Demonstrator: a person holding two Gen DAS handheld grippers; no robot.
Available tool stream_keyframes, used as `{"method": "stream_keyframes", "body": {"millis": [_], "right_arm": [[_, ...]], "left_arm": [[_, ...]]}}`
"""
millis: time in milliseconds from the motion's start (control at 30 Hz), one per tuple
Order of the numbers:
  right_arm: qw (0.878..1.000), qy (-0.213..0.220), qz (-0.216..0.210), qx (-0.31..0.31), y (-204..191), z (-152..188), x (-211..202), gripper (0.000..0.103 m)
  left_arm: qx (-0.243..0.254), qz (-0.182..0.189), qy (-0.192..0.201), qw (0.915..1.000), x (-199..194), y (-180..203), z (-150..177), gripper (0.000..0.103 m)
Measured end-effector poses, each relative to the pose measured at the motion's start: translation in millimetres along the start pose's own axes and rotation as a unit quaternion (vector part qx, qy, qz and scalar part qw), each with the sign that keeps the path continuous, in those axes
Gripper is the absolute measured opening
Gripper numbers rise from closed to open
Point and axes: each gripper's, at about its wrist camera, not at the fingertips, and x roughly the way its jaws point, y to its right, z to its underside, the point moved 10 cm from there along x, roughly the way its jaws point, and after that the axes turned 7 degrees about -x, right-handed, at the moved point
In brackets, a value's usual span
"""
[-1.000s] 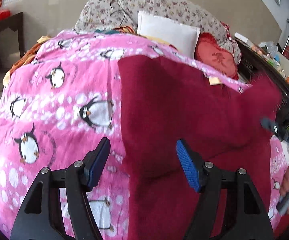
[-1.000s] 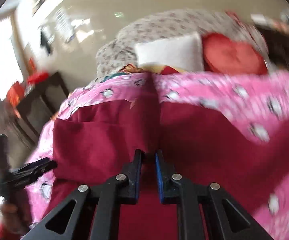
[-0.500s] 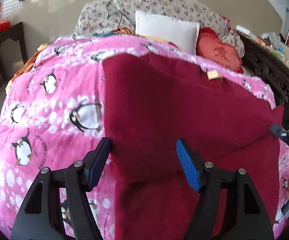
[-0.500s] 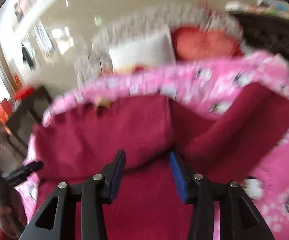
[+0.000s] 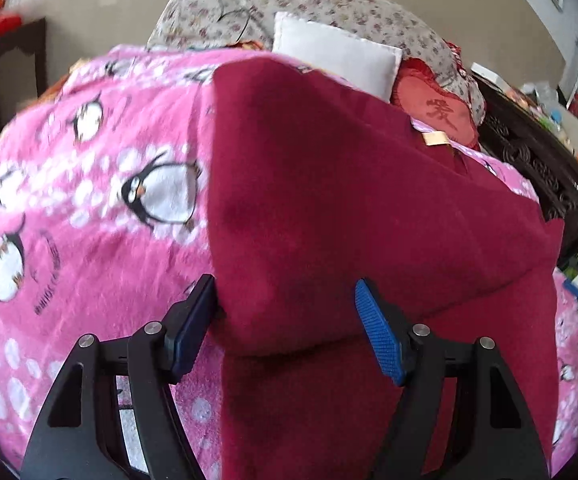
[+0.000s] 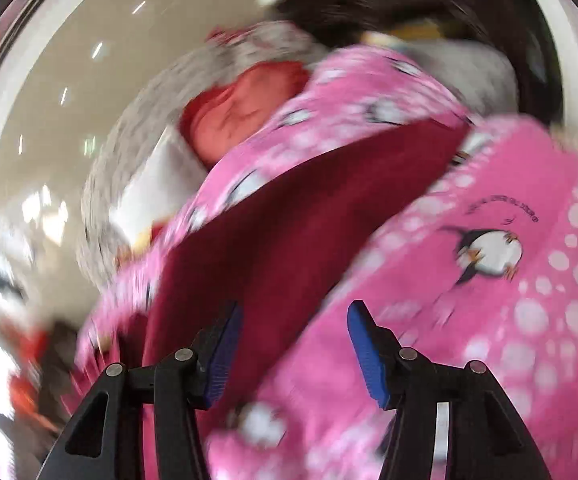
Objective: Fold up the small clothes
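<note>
A dark red garment (image 5: 349,200) lies folded over on a pink penguin blanket (image 5: 89,220). My left gripper (image 5: 285,292) hangs low over its near left corner. Its jaws are opening, and the thick folded edge sits between them. The left pad (image 5: 193,320) touches that edge, and the right pad (image 5: 377,336) stands free above the cloth. In the blurred, tilted right wrist view, my right gripper (image 6: 294,312) is over the blanket (image 6: 489,320), just beyond the garment (image 6: 289,220). Its jaws are opening with nothing between them.
At the far end of the bed lie a white pillow (image 5: 337,54), a red cushion (image 5: 437,112) and flowered bedding (image 5: 329,4). Dark carved wooden furniture (image 5: 549,168) runs along the right side. A dark table (image 5: 5,52) stands at the far left.
My right gripper opened, let go of the red garment, and swung away to the right while rolling. My left gripper sank closer to the folded edge. The raised flap now lies flat.
</note>
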Motion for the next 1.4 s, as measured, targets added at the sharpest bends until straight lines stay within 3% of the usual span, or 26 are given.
{"method": "stream_keyframes", "body": {"millis": [133,233,267,333,400,533,667,767,900,1000,1067,1100,1167,1333,1400], "right_arm": [[0.996,0.038,0.007,0.086,48.2,-35.8,20.5,0.053],[0.986,0.036,-0.054,0.152,70.2,-49.8,44.4,0.050],[0.984,0.042,-0.066,0.162,72.4,-54.1,50.5,0.047],[0.986,0.047,-0.067,0.144,69.8,-61.0,57.7,0.023],[0.990,0.055,-0.062,0.118,61.4,-65.7,51.3,0.017],[0.986,0.122,-0.103,0.040,6.2,-88.6,-11.5,0.015],[0.971,0.128,-0.160,-0.123,-125.7,-81.0,-77.6,0.014],[0.938,0.101,-0.205,-0.260,-247.5,-26.7,-97.0,0.014],[0.888,0.020,-0.243,-0.390,-354.6,91.1,-60.2,0.014],[0.859,-0.071,-0.232,-0.451,-391.8,182.0,11.8,0.014],[0.852,-0.159,-0.213,-0.452,-387.4,227.3,57.9,0.017],[0.849,-0.194,-0.207,-0.445,-380.9,241.9,70.2,0.017],[0.850,-0.212,-0.212,-0.433,-371.2,246.3,74.7,0.019],[0.887,-0.126,-0.207,-0.393,-333.2,191.5,29.2,0.042],[0.907,-0.081,-0.172,-0.375,-307.3,161.6,6.0,0.050]], "left_arm": [[-0.019,0.018,0.000,0.9997,0.6,-1.9,1.5,0.071],[-0.010,0.014,0.004,0.9998,0.7,-0.2,2.9,0.073],[-0.005,0.013,0.005,0.9999,0.8,1.5,3.5,0.074],[0.001,0.013,0.006,0.9999,-0.1,2.9,4.0,0.076],[-0.001,0.017,0.007,0.9998,-1.7,2.4,3.8,0.076],[-0.015,0.023,0.019,0.9995,-16.5,-4.7,-3.9,0.076],[-0.002,0.014,0.068,0.9976,-43.7,-10.9,-21.0,0.076],[-0.003,0.024,0.084,0.9961,-56.5,-17.5,-26.8,0.076],[-0.035,0.048,0.091,0.9941,-63.5,-36.9,-32.5,0.076],[-0.070,0.077,0.095,0.9900,-66.9,-53.2,-39.9,0.076],[-0.092,0.089,0.104,0.9864,-71.4,-63.7,-45.7,0.076],[-0.102,0.091,0.109,0.9846,-73.9,-69.1,-47.4,0.076],[-0.116,0.102,0.112,0.9815,-75.4,-73.7,-49.3,0.076],[-0.120,0.125,0.090,0.9807,-66.5,-58.4,-43.6,0.076],[-0.107,0.114,0.088,0.9838,-61.8,-49.8,-41.5,0.076]]}}
